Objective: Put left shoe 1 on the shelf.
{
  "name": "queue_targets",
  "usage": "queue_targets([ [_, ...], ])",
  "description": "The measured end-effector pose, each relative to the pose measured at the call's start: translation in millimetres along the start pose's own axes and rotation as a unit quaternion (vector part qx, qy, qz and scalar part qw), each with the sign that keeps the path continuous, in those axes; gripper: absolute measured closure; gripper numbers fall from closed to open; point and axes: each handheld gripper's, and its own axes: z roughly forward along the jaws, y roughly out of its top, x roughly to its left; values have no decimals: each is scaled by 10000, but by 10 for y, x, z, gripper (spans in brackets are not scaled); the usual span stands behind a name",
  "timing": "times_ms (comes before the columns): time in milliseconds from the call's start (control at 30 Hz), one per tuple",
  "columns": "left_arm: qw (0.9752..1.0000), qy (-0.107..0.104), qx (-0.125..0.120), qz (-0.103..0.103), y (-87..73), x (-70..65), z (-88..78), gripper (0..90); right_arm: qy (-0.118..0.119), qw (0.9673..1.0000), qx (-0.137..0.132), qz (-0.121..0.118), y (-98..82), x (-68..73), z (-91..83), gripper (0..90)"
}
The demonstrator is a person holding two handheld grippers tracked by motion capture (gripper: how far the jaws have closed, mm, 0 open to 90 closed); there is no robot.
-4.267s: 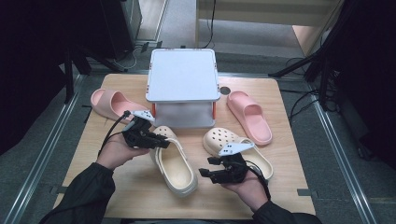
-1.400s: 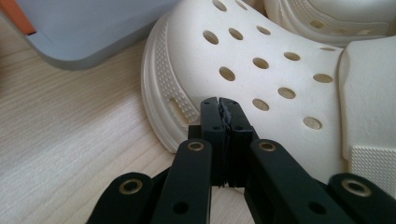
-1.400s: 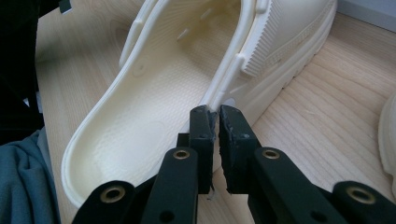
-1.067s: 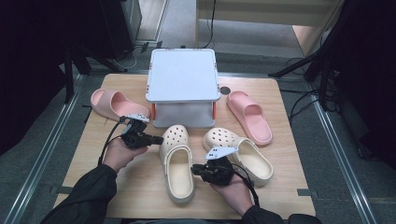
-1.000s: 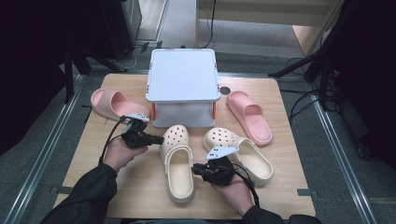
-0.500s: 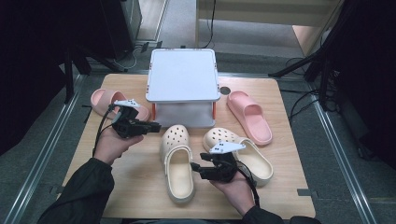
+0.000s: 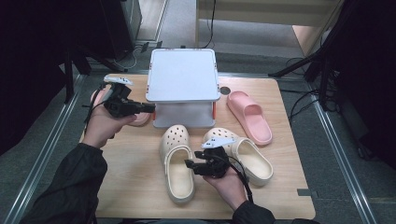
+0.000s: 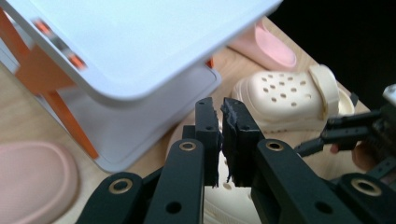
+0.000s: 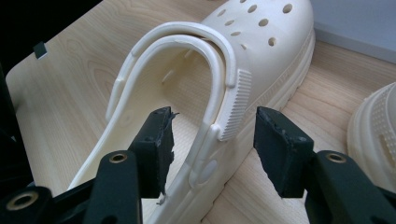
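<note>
The left cream clog [image 7: 178, 163] lies on the table [image 7: 130, 186] with its toe toward the white stand [image 7: 183, 86], just beside the right cream clog [image 7: 243, 156]. The right claw [image 7: 192, 165] sits at the clog's right side wall near the heel; in the right gripper view its jaws straddle that wall and the ribbed end of the strap [image 9: 233, 105], one jaw inside the shoe, the other outside, with clear gaps to both pads, so nothing is gripped; they have just eased in slightly from their widest. The left claw [image 7: 148, 108] is raised in the air beside the stand's left edge, above the left pink slide [image 7: 140, 119], its jaws having just closed almost together on nothing. The right pink slide [image 7: 250, 116] lies well apart, right of the stand
</note>
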Motion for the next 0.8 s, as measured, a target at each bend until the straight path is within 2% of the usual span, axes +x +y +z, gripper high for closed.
queue_targets([
  [67,10000,-6,-47,-21,82,11,-20,847,-48,10000,30,38,-3,-1,13,480],
  [100,9999,-111,-98,-23,159,29,-29,868,-67,9999,28,86,-3,-5,25,480],
  [133,9999,-111,-98,-23,159,29,-29,884,-67,9999,28,86,-3,-5,25,480],
  [200,10000,-31,-44,-56,251,93,11,888,-129,9999,81,64,5,-16,70,480],
  [300,9999,81,-1,-72,289,144,53,888,-145,9997,166,73,31,-15,116,505],
  [367,9999,122,29,-85,300,184,101,887,-164,9997,176,72,43,-10,131,523],
  [433,9997,212,87,-14,270,224,173,883,-212,9994,239,100,72,0,177,560],
  [500,9998,171,48,-13,253,251,199,888,-200,9994,232,127,76,-1,216,567],
  [533,9998,171,48,-13,253,251,199,889,-200,9994,232,127,76,-1,216,567],
  [567,9998,188,-12,-17,253,257,211,890,-321,9990,273,132,77,-9,261,559],
  [600,9998,188,-12,-17,253,257,211,889,-321,9990,273,132,77,-9,261,559],
  [633,9997,258,-7,35,253,265,213,887,-318,9989,253,241,76,-24,286,551],
  [767,9997,225,-35,16,244,299,202,888,-344,9985,219,357,71,-24,303,560],
  [800,9995,314,-36,26,239,309,201,890,-352,9985,203,361,69,-23,305,566],
])
